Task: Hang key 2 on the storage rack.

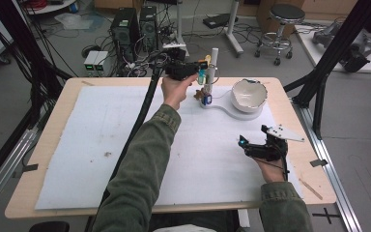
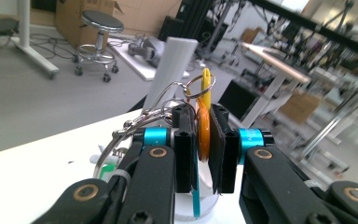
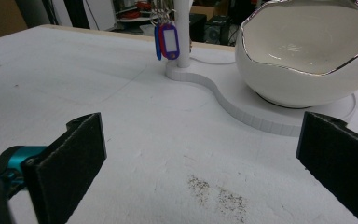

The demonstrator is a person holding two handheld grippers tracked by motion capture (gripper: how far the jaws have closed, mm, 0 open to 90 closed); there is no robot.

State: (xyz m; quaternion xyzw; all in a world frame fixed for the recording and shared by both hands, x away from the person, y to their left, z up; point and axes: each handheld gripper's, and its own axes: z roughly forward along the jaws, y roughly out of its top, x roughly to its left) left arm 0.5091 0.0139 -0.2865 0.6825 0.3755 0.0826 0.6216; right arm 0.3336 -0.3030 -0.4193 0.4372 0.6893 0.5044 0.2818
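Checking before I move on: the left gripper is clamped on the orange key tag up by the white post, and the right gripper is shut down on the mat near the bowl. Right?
Not quite. The right gripper is open: the right gripper view shows its two pads wide apart over the white mat, holding nothing. The rest stands: the left gripper is clamped on the orange key tag by the white post, and the bowl sits close ahead.

Olive-green sleeves with ribbed cuffs on both forearms. Left tool (image 2: 204, 154): black arms with brass-ringed pivots, cyan collars, flat black pads, thick black cable trailing back. Right tool (image 1: 260, 146): black body, cyan accent, grey three-cornered plate on top, broad textured black pads.
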